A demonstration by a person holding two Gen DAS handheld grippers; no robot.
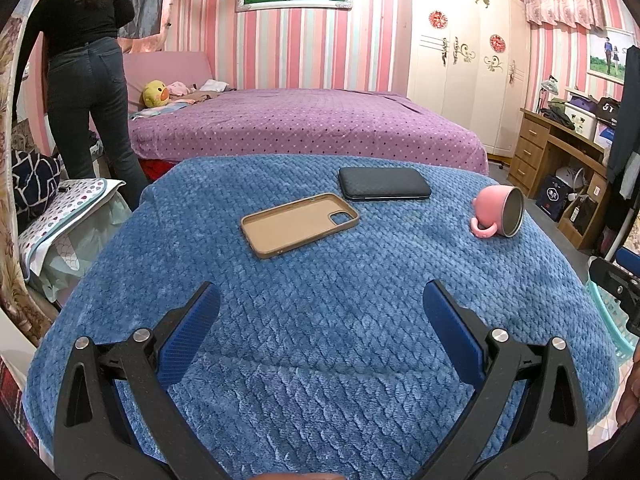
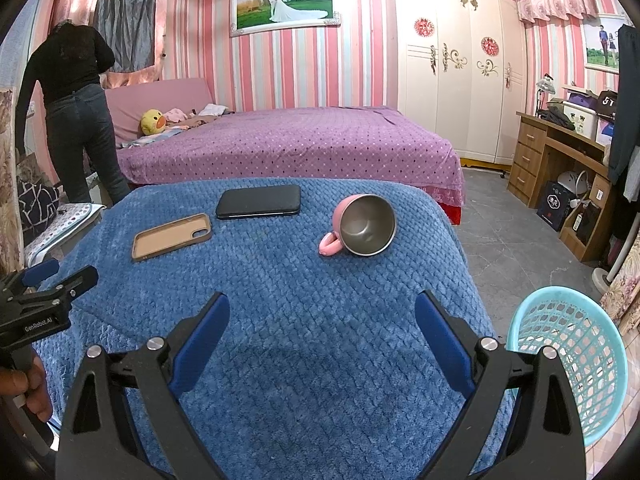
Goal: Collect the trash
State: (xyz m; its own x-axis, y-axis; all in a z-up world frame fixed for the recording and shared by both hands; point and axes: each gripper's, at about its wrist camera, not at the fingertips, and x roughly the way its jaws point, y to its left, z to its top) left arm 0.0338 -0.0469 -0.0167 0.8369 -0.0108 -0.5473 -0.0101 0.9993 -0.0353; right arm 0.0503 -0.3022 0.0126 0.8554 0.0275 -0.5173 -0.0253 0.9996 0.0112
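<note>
On the blue quilted cloth (image 1: 320, 320) (image 2: 320, 320) lie a tan phone case (image 1: 299, 224) (image 2: 172, 237), hollow side up, a black phone (image 1: 385, 189) (image 2: 258, 201), and a pink mug (image 1: 500, 212) (image 2: 362, 226) tipped on its side. My left gripper (image 1: 320, 300) hovers open over the cloth's near part, well short of the case. My right gripper (image 2: 322, 310) is also open and holds nothing, with the mug ahead of it. A turquoise mesh basket (image 2: 576, 360) (image 1: 612, 320) stands at the cloth's right edge, beside my right gripper.
A purple bed (image 1: 304, 128) (image 2: 288, 144) lies behind the cloth. A person in dark clothes (image 1: 86, 80) (image 2: 74, 112) stands at the far left, back turned. A wooden desk (image 2: 560, 160) and white wardrobe (image 2: 456, 72) fill the right side. Grey floor (image 2: 500, 232) shows right of the cloth.
</note>
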